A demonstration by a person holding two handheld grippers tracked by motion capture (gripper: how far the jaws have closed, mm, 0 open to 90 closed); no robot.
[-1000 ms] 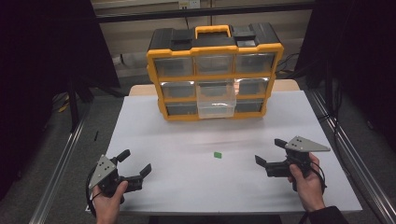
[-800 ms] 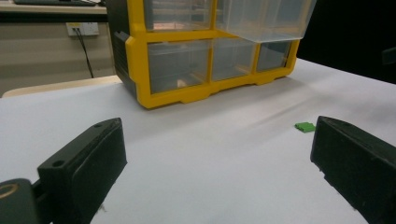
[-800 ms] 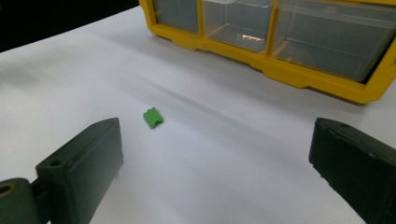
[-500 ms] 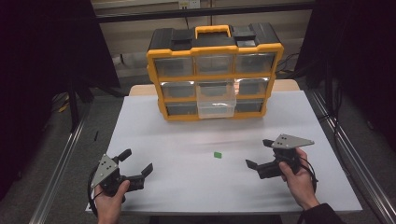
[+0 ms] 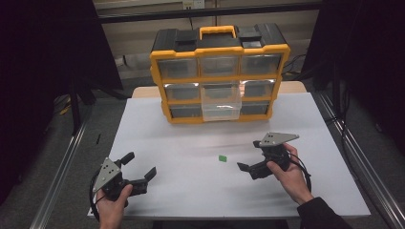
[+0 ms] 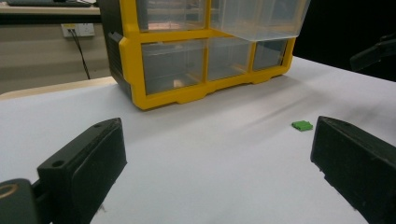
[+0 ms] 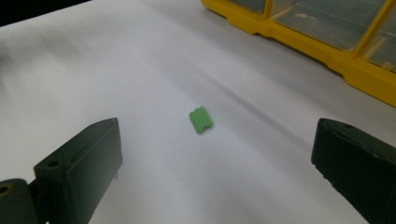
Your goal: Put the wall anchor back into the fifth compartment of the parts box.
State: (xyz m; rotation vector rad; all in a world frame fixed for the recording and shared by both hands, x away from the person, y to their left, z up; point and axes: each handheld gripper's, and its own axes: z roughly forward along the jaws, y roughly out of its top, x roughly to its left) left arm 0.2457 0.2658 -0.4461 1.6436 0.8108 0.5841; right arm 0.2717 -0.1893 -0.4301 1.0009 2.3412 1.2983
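- Green and ribbed, the small plastic block [image 7: 201,119] lay flat on the white table [image 5: 157,129], well apart from the yellow organiser [image 5: 219,71].
- Right gripper [image 5: 261,155] hung near it, jaws spread wide and empty, lined up on the piece; the approach step looked in hand.
- Next it likely needed lowering until the jaws straddled the block, then closing.
- Left gripper [image 5: 139,164] rested at the near left, jaws wide, holding nothing.
- One clear drawer [image 5: 220,101] in the organiser's middle column stood pulled out, glossy and boxy.
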